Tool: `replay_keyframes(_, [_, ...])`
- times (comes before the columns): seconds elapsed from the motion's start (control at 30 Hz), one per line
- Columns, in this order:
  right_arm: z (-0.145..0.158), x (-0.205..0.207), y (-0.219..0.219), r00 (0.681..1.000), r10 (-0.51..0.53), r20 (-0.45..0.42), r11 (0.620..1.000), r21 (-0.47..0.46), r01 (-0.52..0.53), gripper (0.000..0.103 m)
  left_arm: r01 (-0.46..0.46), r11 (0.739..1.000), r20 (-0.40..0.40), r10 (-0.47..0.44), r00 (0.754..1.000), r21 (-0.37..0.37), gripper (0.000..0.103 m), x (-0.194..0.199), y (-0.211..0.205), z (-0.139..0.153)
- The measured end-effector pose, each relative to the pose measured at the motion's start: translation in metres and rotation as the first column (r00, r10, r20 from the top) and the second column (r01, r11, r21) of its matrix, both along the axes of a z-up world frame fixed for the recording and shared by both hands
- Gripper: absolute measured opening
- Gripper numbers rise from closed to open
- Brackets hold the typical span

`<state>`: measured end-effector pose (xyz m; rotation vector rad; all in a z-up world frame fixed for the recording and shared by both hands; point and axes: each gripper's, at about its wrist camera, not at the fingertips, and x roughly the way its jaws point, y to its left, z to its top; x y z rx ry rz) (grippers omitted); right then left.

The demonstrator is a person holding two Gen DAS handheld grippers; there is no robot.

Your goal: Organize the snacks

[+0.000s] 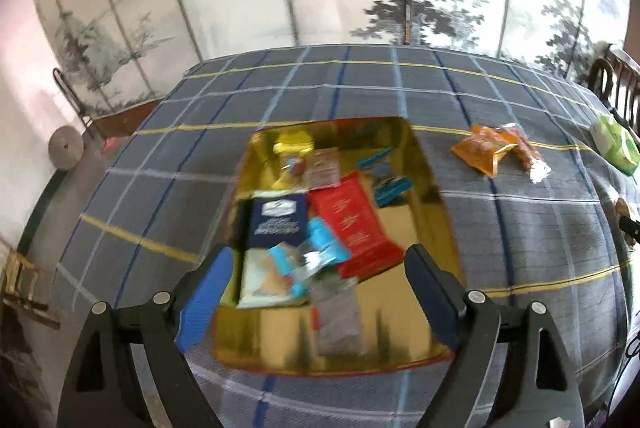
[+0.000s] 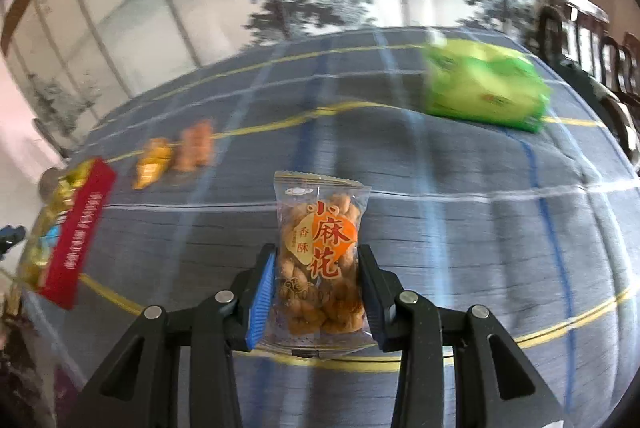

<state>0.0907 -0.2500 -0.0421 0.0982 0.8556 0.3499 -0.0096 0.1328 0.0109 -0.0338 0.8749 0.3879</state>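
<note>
The left hand-held gripper [image 1: 320, 268] hovered above the near end of a gold tray [image 1: 428, 164], its jaws spread wide with nothing between them. The tray rested on a desk covered by a grey plaid cloth [image 1: 520, 236]. Inside the tray lay a navy packet [image 1: 278, 220], a red packet [image 1: 354, 228] beside it, a light blue wrapper [image 1: 324, 244] overlapping both, a grey sachet [image 1: 338, 316] near the front wall, and several small items toward the far end, too blurred to identify. To the right of the tray, well apart from it, two orange snack packets [image 1: 496, 148] lay touching each other on the cloth, and a green package [image 1: 614, 142] sat near the desk's far right edge. In the right wrist view, the right hand-held gripper [image 2: 318, 264] was closed on a clear packet of fried dough twists [image 2: 320, 256], pinching it by its two sides; the packet stood upright between the jaws, above the cloth. In that same view the tray appeared at the far left edge, the orange packets lay beyond it, and the green package sat at upper right.
</note>
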Motion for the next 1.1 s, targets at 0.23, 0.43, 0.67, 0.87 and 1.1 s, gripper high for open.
replay_keyframes(0.23, [0.024,-0.016,0.082,0.985,0.173,0.008,0.982,0.070,-0.173,0.040,-0.074,0.997,-0.023,0.074,0.997,-0.021,0.086,-0.022,0.030,-0.009])
replay_keyframes(0.43, [0.047,-0.038,0.156,0.939,0.343,0.035,0.933,0.106,-0.345,0.040,-0.088,0.996,-0.040,0.087,0.995,-0.032,0.086,-0.035,0.038,-0.014])
replay_keyframes(0.67, [0.054,-0.054,0.241,0.863,0.504,0.034,0.858,0.093,-0.505,0.040,-0.086,0.996,-0.029,0.085,0.996,-0.036,0.087,-0.045,0.043,-0.013])
replay_keyframes(0.87, [0.044,-0.063,0.293,0.812,0.584,0.008,0.809,0.076,-0.582,0.040,-0.095,0.994,-0.031,0.094,0.995,-0.050,0.088,-0.053,0.053,-0.016])
replay_keyframes(1.1, [0.025,-0.066,0.327,0.786,0.617,-0.036,0.787,0.031,-0.616,0.040,-0.113,0.991,-0.050,0.110,0.993,-0.072,0.088,-0.058,0.065,-0.024])
